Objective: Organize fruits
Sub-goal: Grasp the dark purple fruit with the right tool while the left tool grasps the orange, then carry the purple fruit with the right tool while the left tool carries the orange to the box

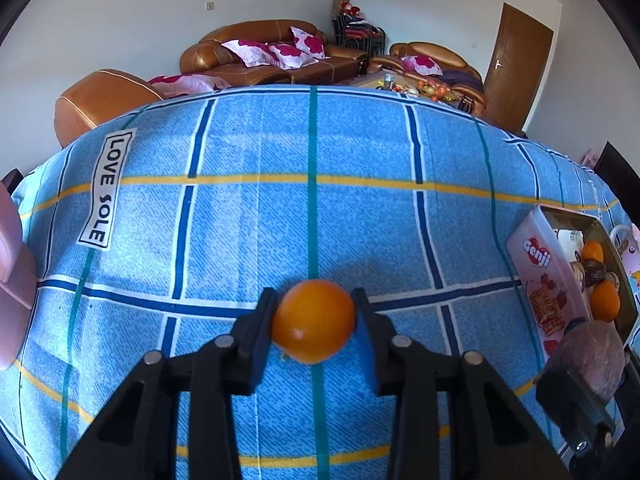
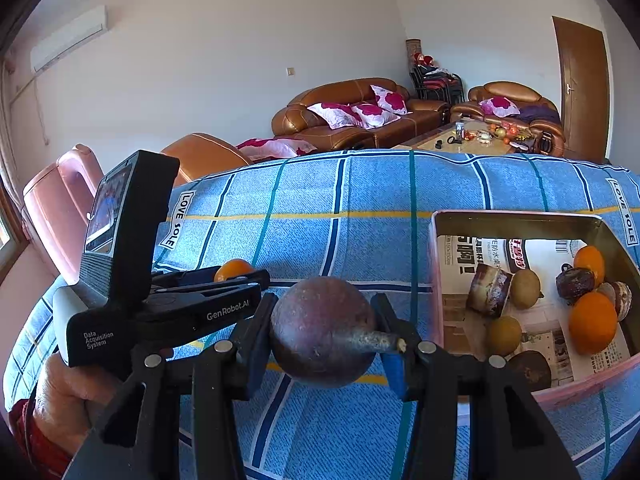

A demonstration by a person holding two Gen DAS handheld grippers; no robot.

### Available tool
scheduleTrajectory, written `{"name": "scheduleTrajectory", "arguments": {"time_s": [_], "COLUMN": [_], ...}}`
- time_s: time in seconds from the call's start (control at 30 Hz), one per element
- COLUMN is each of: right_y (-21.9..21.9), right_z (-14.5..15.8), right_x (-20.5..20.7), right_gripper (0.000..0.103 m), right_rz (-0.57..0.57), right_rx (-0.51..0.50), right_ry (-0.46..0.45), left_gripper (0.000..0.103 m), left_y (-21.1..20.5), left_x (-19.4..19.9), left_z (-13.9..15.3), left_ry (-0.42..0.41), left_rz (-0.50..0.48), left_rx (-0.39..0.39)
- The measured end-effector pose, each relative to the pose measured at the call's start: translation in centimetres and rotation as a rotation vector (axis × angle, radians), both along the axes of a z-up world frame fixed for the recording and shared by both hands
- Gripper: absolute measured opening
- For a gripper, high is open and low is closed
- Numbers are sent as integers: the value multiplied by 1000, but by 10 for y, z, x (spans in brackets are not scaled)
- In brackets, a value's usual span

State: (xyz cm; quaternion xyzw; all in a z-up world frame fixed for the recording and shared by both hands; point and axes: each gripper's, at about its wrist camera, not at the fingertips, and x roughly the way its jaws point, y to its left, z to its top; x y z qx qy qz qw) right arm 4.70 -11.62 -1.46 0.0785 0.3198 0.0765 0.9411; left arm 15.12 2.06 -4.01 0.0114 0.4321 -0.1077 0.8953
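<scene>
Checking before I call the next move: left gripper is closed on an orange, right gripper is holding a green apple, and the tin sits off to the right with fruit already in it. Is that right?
Not quite. The right gripper is shut on a dark purple-brown round fruit with a stem, not a green apple; the right wrist view shows it. The rest stands: the left gripper grips the orange, and the tin holds fruit.

Place: we take this for a home living room.
Seating: we see a brown leather sofa point(image 2: 352, 114) with pink floral cushions point(image 2: 362, 114) and a matching armchair point(image 2: 516, 110).
Coffee table: a low coffee table point(image 2: 468, 140) holds small clutter.
Walls: we note an air conditioner point(image 2: 68, 38) and a wooden door point(image 2: 582, 88).
Work surface: a blue checked cloth point(image 1: 312, 208) covers it.
</scene>
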Motion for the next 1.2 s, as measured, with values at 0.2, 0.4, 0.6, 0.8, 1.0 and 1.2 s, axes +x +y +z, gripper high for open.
{"name": "scheduleTrajectory", "arguments": {"time_s": [0.2,0.4,0.6,0.8,1.0,1.2], "right_y": [-2,1,5,6,10,7], "right_z": [3,11,18,17,17,16], "right_x": [-2,-12,-18,-16,-20,-26], "right_gripper": [50,50,50,50,50,50], "right_rz": [-21,-55,-82,-79,-75,-82], "right_rx": [-14,-78,-148,-147,-165,-170], "right_ry": [-25,-113,-175,-163,-174,-175], "left_gripper": [38,38,38,38,38,38], "left_y": [13,20,21,17,12,9], "left_x": [-11,-37,-55,-65,-80,-91], "left_z": [4,26,36,38,37,38], "left_ry": [-42,-226,-333,-349,-359,-378], "left_rz": [69,163,208,225,231,240], "left_rx": [6,55,93,84,86,89]}}
